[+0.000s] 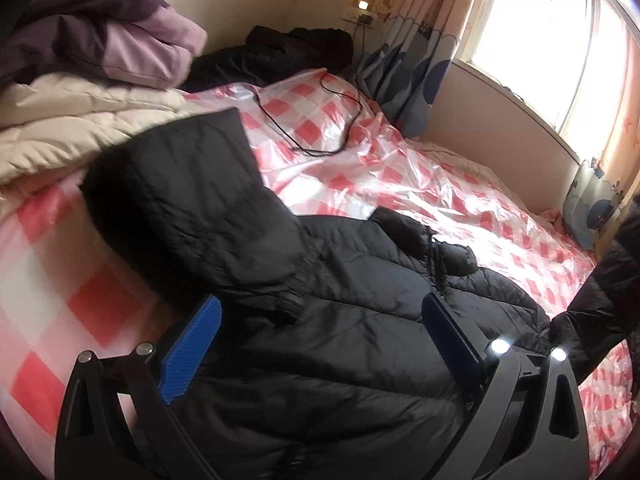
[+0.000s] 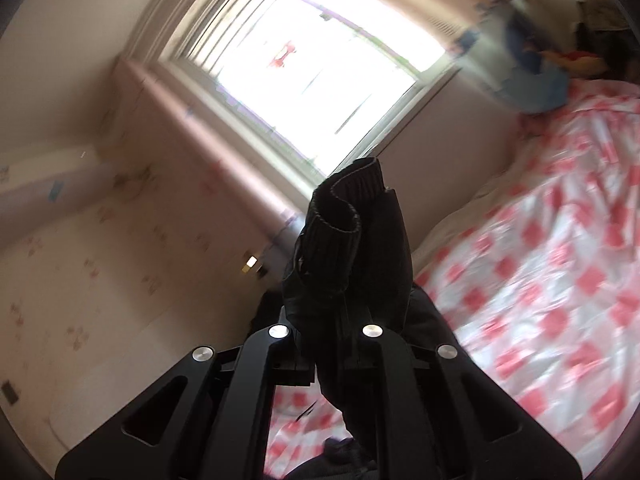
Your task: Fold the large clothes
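Note:
A black puffer jacket (image 1: 340,300) lies on the bed with the pink-and-white checked cover (image 1: 400,172). One sleeve (image 1: 192,208) is folded across its body. My left gripper (image 1: 320,320) is open just above the jacket, blue pads wide apart, holding nothing. The other sleeve rises off the bed at the right edge (image 1: 600,292). In the right wrist view my right gripper (image 2: 340,280) is shut on that sleeve near its ribbed cuff (image 2: 348,204), holding it up in the air; the fabric hides the fingertips.
A purple and cream duvet pile (image 1: 80,80) lies at the bed's far left. Another dark garment (image 1: 280,56) and a black cable (image 1: 320,120) lie near the wall. A window (image 1: 540,40) and curtains (image 1: 416,60) are beyond the bed.

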Available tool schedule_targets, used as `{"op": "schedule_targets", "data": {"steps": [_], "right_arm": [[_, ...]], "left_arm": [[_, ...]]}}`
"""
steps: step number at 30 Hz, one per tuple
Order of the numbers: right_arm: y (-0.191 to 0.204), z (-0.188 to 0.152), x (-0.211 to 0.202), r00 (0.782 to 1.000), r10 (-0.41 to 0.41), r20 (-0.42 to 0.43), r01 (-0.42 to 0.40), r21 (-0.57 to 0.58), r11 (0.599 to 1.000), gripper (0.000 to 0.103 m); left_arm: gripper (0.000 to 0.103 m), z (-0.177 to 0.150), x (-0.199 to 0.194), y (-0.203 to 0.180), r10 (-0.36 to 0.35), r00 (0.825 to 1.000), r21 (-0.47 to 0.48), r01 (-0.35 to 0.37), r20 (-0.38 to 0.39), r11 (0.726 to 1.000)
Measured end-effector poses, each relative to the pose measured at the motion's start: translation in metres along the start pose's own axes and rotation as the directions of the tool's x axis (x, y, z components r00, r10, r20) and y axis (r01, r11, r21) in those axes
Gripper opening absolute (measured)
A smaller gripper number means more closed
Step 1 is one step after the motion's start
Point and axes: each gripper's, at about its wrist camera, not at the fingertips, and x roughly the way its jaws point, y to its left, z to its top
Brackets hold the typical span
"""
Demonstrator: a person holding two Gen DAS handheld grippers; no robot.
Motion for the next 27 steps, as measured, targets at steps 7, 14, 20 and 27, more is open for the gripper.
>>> {"op": "schedule_targets", "data": {"steps": [7,14,20,27], "right_arm": [[0.074,-0.084,0.081,0.984,0.051,-0.17,-0.059,-0.046,0.997,0.007],[0.119,-0.18,0.142,0.952,0.063,-0.3,-0.081,-0.048,0.996,0.007],[0.128,-0.252,0.177,0.92,0.038,-0.39,-0.065,-0.055,0.996,0.007],[0.113,-0.326,0.197,0.878,-0.001,-0.478,-0.037,-0.071,0.997,0.007]], "left_arm": [[0.096,0.003,-0.009,0.032,0.054,0.997,0.052,-0.052,-0.049,0.997],[0.096,0.008,-0.034,0.047,0.067,0.998,0.071,-0.068,0.022,0.995],[0.096,0.01,-0.042,0.052,0.085,0.995,0.107,-0.089,0.05,0.99],[0.096,0.012,-0.044,0.061,0.078,0.996,0.085,-0.082,0.052,0.993]]}}
